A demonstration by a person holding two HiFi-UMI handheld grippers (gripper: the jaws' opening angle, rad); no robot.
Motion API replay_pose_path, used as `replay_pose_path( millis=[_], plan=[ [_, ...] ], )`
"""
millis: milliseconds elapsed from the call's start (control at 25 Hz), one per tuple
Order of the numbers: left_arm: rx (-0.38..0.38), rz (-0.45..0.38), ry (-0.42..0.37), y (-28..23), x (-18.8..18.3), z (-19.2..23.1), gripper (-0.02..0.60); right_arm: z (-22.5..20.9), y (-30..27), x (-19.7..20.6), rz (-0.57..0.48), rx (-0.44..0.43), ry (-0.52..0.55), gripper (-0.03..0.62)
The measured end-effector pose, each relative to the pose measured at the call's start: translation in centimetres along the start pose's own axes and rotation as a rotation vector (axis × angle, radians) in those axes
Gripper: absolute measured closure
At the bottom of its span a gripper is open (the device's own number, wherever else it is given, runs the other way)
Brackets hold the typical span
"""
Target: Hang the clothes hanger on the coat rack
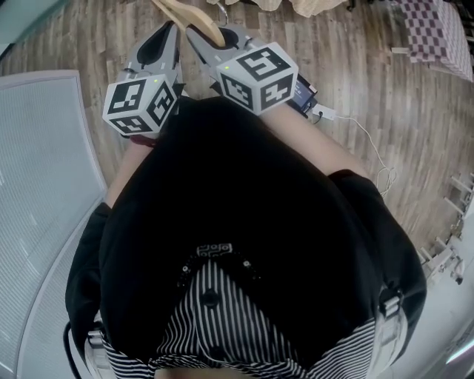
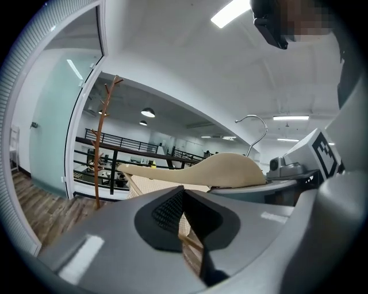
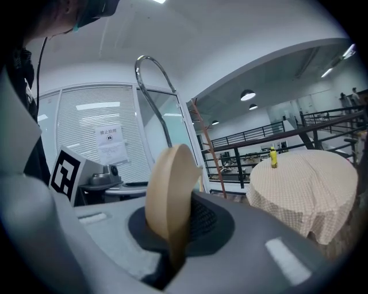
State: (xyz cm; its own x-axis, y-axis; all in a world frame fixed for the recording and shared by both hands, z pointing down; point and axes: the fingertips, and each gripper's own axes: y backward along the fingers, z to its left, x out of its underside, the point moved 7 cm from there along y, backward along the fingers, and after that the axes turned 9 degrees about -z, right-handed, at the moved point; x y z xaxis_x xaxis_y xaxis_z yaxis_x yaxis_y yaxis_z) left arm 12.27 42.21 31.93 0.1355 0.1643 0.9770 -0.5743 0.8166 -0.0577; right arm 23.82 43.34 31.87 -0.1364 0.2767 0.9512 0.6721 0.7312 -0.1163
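A pale wooden clothes hanger (image 1: 194, 16) with a metal hook (image 3: 152, 86) is held out in front of me over the floor. My right gripper (image 1: 211, 35) is shut on the hanger's thick shoulder (image 3: 169, 195), which stands edge-on between its pads. My left gripper (image 1: 166, 37), just to the left, is shut with the hanger's thin lower bar (image 2: 191, 241) between its pads. The hanger's broad arm (image 2: 218, 169) runs across above it. The brown branched coat rack (image 2: 100, 143) stands some way ahead beside a glass partition. Its pole (image 3: 207, 152) also shows in the right gripper view.
A round table under a checked cloth (image 3: 310, 184) with a yellow bottle (image 3: 273, 157) stands ahead on the right. A glass partition (image 1: 37, 148) runs along my left. A white cable (image 1: 370, 148) lies on the wooden floor, and a black railing (image 2: 126, 140) crosses behind the rack.
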Motion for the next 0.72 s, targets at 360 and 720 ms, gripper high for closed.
replay_pose_path(
  millis=[360,720],
  plan=[
    [0.051,0.034,0.028,-3.9,-2.0,10.0,0.584,-0.6,-10.4,-1.2,0.049,0.035,-0.005,0.592],
    [0.124,0.112,0.135,-6.9,-0.7,16.6,0.584,-1.3,-17.4,-0.2,0.147,0.099,-0.038,0.592]
  ],
)
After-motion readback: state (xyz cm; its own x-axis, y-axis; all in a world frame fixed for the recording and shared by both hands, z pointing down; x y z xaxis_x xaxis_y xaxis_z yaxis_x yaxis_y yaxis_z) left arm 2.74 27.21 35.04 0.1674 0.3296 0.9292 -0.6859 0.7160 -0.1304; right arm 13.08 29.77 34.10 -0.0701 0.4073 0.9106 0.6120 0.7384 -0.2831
